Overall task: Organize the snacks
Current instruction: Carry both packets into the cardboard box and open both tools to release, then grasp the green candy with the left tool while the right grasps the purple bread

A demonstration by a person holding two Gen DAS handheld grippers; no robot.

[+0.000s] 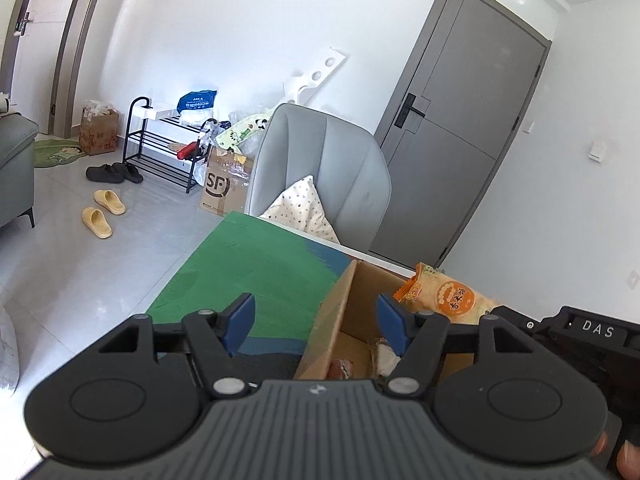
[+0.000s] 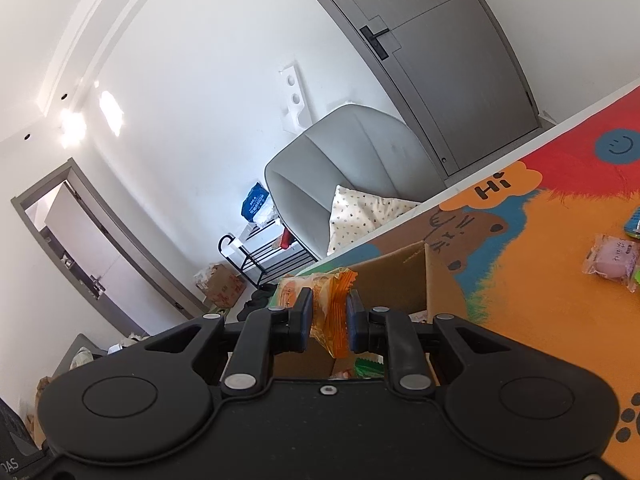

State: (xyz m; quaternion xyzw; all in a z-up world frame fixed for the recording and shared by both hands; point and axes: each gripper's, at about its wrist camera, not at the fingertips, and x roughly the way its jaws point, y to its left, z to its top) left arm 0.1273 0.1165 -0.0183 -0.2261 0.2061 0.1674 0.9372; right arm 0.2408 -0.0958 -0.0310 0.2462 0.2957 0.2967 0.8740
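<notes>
While the right hand-held gripper (image 2: pixel 329 324) is pinching the crinkled orange plastic snack packet (image 2: pixel 332 312) by its sealed end, I am carrying that packet over the open brown cardboard box (image 2: pixel 440 276), which is sitting just ahead of and below the fingers. The pads are clamping the thin seam rather than the puffy body, I think because the seam gives a firm hold without crushing what is inside. In the left wrist view the same packet (image 1: pixel 448 296) is hanging above the box's far right rim (image 1: pixel 340 300), so it is not yet resting inside.

My left hand-held gripper (image 1: pixel 316 320) is standing with its blue pads apart and nothing between them; it is hovering over the box's near wall, with a few wrapped snacks lying in the bottom beneath it. I judge it is clear of the drop path.

On the colourful cartoon-printed tabletop (image 2: pixel 560 300), well off to the right of my right hand-held gripper, a pink round snack in clear wrap (image 2: pixel 612 260) is waiting, apart from the box. I reckon that one is still to be collected once this packet is let go.
</notes>
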